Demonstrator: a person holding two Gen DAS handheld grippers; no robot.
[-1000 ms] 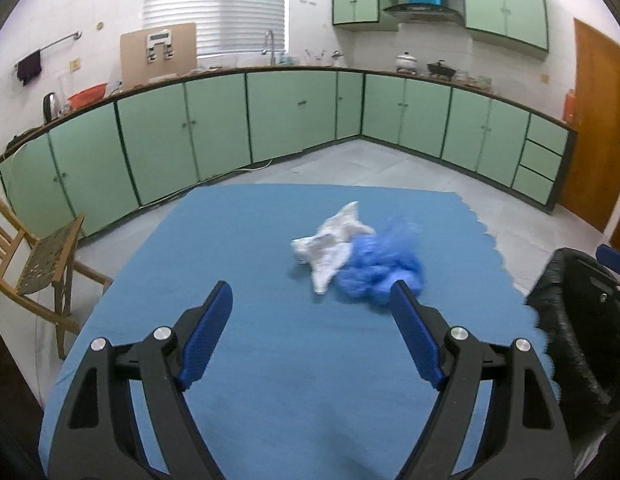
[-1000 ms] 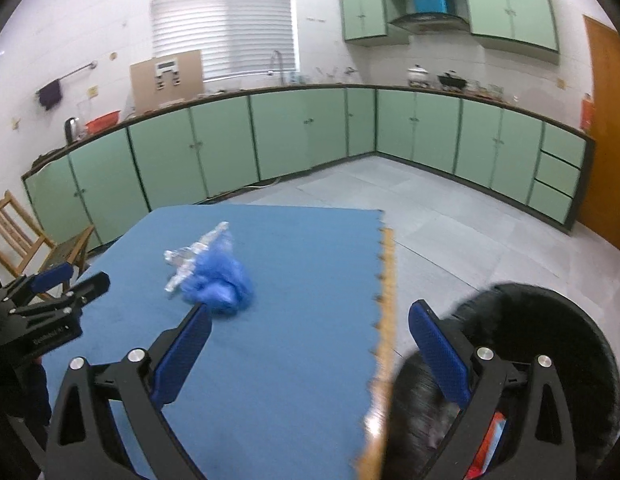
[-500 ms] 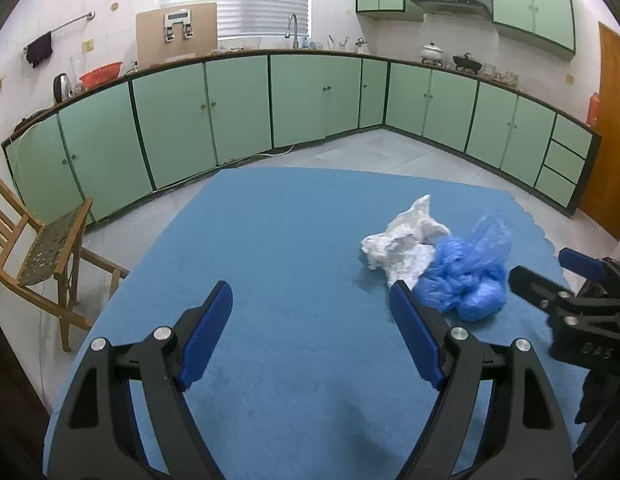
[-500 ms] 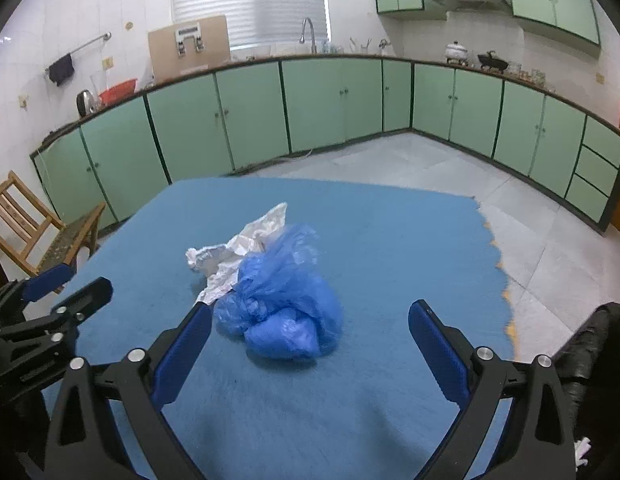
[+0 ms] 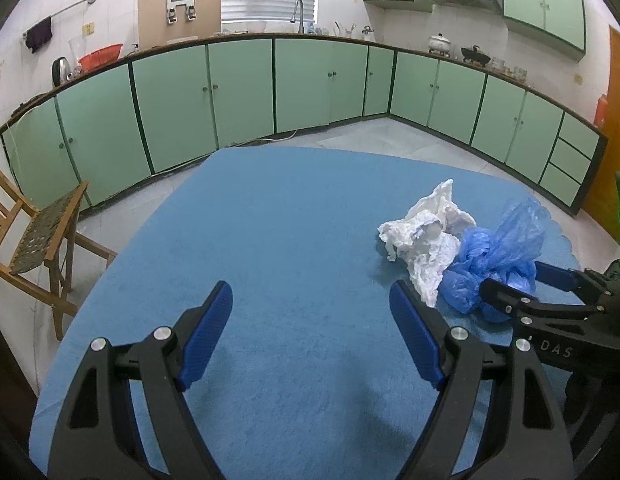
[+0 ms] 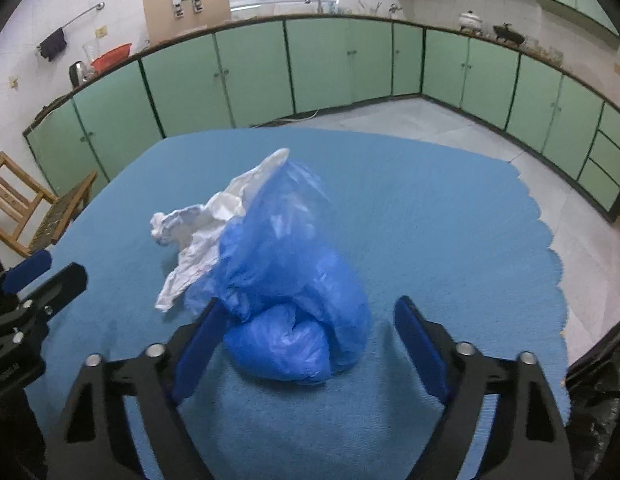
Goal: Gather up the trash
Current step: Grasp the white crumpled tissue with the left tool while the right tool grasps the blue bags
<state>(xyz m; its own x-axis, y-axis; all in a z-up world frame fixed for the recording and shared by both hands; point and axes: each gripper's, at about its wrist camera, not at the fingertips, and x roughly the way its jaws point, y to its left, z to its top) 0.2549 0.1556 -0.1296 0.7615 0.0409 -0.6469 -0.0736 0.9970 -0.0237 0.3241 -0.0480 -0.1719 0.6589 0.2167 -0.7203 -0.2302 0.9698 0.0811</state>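
Blue plastic bag (image 6: 293,280) between spread right tool (image 6: 310,340), touching white paper (image 6: 201,236)

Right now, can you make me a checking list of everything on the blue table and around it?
Surface: blue mat, flat.
Job's things: crumpled white paper touching blue plastic bag; black bin bag at right edge.
Clutter: nothing seen.
Grippers: right gripper open, straddling the blue bag; left gripper open, over bare mat.
Cables: nothing seen.
Surroundings: green cabinets, wooden chair, tiled floor.
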